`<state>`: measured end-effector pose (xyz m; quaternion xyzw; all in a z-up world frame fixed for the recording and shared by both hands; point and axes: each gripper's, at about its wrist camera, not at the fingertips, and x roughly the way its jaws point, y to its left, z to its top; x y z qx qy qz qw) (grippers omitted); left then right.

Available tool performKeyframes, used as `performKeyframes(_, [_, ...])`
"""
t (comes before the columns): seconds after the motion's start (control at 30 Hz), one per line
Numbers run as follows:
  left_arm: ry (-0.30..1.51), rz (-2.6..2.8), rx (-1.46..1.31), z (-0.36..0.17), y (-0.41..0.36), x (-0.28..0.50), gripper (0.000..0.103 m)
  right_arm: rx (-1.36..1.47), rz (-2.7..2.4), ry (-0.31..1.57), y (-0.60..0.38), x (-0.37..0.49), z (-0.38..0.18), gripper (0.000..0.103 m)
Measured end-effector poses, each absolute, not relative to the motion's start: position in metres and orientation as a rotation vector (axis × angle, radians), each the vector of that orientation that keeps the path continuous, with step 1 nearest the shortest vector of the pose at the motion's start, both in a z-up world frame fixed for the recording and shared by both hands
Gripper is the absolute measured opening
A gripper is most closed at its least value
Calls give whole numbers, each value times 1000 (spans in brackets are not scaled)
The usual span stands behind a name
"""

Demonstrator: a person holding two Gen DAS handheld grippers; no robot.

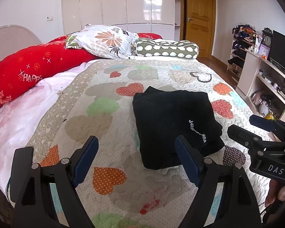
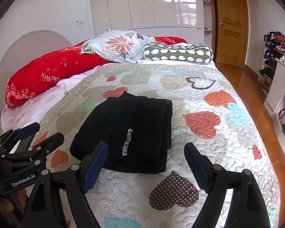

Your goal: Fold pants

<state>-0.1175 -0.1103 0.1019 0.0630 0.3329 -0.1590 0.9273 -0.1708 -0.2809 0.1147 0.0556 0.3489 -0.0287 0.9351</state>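
Note:
The black pants (image 1: 172,125) lie folded into a compact rectangle on the heart-patterned quilt (image 1: 108,117), white lettering facing up. They also show in the right wrist view (image 2: 131,133). My left gripper (image 1: 136,148) is open and empty, held above the quilt just left of and nearer than the pants. My right gripper (image 2: 144,153) is open and empty, held just in front of the pants' near edge. Each gripper shows in the other's view: the right one (image 1: 241,125) at the right edge, the left one (image 2: 45,133) at the left edge. Neither touches the pants.
A red bolster (image 1: 28,72), a floral pillow (image 1: 106,41) and a green patterned bolster (image 1: 167,50) lie at the far end of the bed. A desk with shelves and a dark screen (image 1: 281,51) stands right of the bed. White wardrobes and a wooden door (image 2: 231,22) stand behind.

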Motion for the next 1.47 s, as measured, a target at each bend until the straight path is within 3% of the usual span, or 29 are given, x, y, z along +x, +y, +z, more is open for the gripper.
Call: performKeyframes(1.47, [657, -349, 134, 98, -108, -133, 83, 123, -65, 769, -289, -182, 101, 84])
